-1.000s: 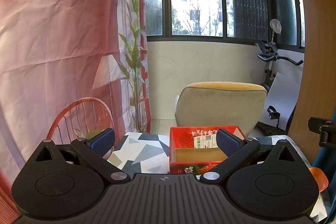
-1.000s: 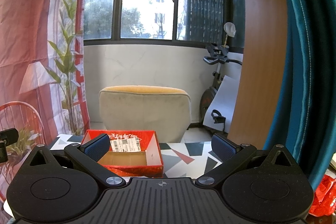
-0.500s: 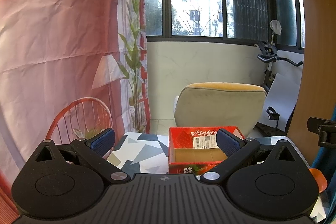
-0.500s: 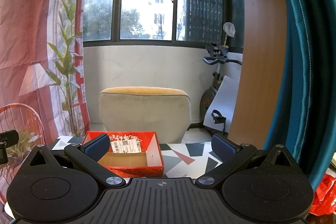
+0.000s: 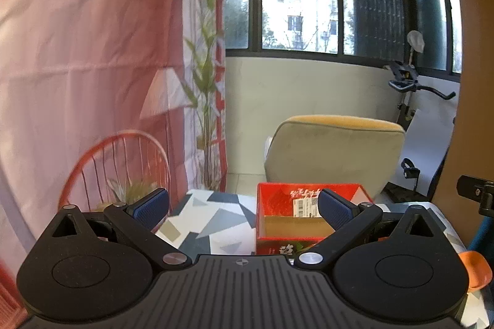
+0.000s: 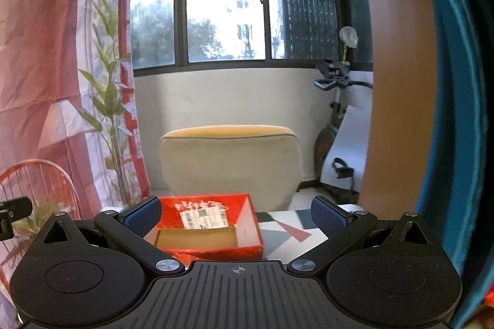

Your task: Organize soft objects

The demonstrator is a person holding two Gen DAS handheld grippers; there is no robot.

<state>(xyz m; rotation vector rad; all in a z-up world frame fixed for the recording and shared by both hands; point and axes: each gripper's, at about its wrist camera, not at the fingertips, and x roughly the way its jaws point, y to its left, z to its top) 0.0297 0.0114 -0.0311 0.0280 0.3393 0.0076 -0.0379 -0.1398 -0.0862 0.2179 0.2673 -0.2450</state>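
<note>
An open red cardboard box (image 5: 278,202) with a white shipping label stands on a table with a geometric-patterned cloth (image 5: 213,218). It also shows in the right wrist view (image 6: 247,227), where its inside looks empty. My left gripper (image 5: 242,207) is open and empty, held above the table with the box behind its right finger. My right gripper (image 6: 236,214) is open and empty, with the box behind its left finger. An orange object (image 5: 477,270) lies at the table's right edge. No soft object shows clearly.
A beige chair with a yellow top (image 5: 333,153) stands behind the table. A pink printed backdrop (image 5: 92,66) hangs at left. An exercise bike (image 5: 410,100) stands at back right. A wooden panel (image 6: 398,82) and teal curtain (image 6: 457,113) rise at right.
Both views have shifted slightly: the box sits a little further right in each. Both grippers stay open and empty.
</note>
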